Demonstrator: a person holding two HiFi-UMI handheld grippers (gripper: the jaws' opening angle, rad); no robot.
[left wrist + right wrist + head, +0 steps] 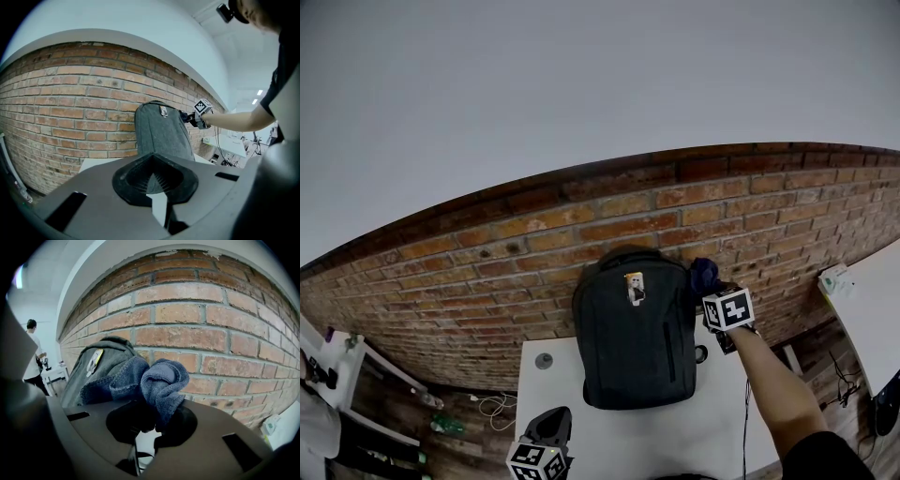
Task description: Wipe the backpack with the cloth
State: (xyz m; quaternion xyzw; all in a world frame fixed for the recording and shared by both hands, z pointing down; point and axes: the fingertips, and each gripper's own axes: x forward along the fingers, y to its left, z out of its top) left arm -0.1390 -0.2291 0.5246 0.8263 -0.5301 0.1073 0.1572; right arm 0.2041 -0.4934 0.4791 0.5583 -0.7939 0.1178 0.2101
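Right tool (146,425) clamps cloth (159,380) beside upright backpack (635,328), top upward.

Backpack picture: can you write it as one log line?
right claw: shut on cloth | cloth: at backpack upper corner | left claw: shut, empty, apart from backpack | backpack: upright against brick wall

Dark grey backpack (633,347), blue cloth (154,380), red brick wall (487,272)

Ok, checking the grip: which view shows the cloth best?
Right gripper view: the blue cloth fills the centre, clamped in the right gripper. Head view shows a small dark wad; left gripper view, a distant speck.
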